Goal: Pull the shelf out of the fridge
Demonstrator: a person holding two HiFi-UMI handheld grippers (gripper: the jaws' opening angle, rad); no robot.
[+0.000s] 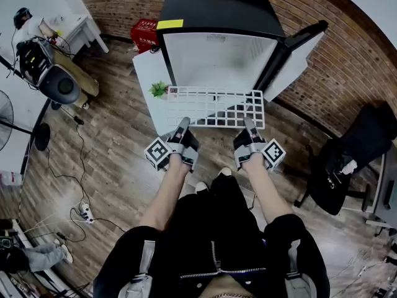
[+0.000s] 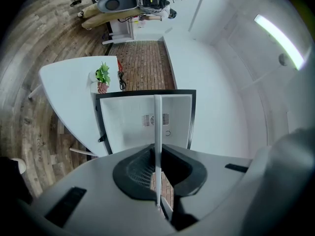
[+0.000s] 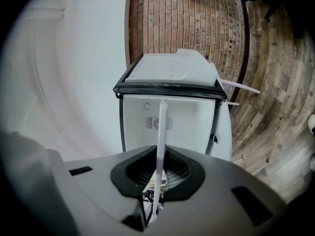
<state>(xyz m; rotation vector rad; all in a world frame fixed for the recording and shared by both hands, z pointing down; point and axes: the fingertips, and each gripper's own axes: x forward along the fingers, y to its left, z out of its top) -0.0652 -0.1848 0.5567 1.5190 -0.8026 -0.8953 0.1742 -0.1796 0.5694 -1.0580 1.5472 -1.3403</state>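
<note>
The white wire-grid shelf hangs level in front of the open black-topped white fridge, its far edge at the mouth of the bare white cabinet; whether it has wholly cleared the opening cannot be told. At the shelf's 7 o'clock corner the left gripper has its jaws nearly together, pinched on the near edge wire, which its own view shows edge-on as a thin white bar running between the pads. At 5 o'clock the right gripper is clamped on the same edge in the same way, with the bar caught between its narrow jaws. The fridge stands at the shelf's 12 o'clock, its white door swung open at 2 o'clock. A white table lies at 10 o'clock, carrying a small green potted plant, and a red box sits beyond it at 11 o'clock against the brick wall.
</note>
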